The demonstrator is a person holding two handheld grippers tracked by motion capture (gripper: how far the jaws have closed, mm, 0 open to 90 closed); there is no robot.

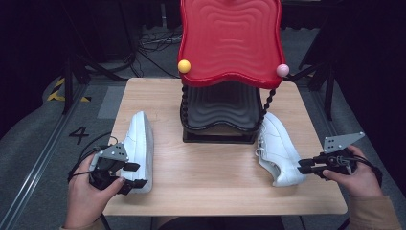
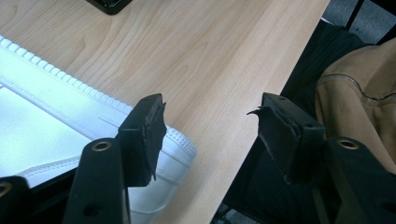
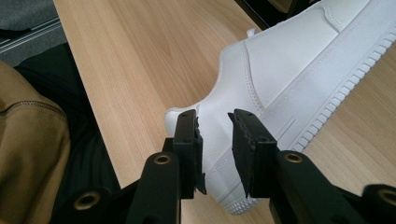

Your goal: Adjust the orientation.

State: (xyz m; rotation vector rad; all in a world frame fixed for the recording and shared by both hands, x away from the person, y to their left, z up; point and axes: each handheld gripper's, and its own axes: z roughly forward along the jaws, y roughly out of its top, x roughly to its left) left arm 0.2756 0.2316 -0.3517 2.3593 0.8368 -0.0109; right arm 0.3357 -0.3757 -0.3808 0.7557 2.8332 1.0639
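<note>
Two white sneakers lie on the wooden table (image 1: pixel 201 177). The left sneaker (image 1: pixel 141 143) (image 2: pixel 46 126) points away from me, and my left gripper (image 1: pixel 136 175) (image 2: pixel 208 109) stands wide open at its heel: one jaw is over the heel and the other over the table's front edge, with bare wood between them. The right sneaker (image 1: pixel 277 148) (image 3: pixel 289 60) lies at an angle beside the rack. My right gripper (image 1: pixel 300 167) (image 3: pixel 212 119) is at its heel with the jaws fairly close together. The heel shows in the gap just beyond the tips, and it is wider than the gap.
A rack with a wavy red top (image 1: pixel 230 38) and a black base (image 1: pixel 220 136) stands at the middle back of the table, with a yellow ball (image 1: pixel 184 66) and a pink ball (image 1: pixel 282 70) on its corners. Bare wood lies between the sneakers. A tan sleeve (image 2: pixel 364 84) hangs past the front edge.
</note>
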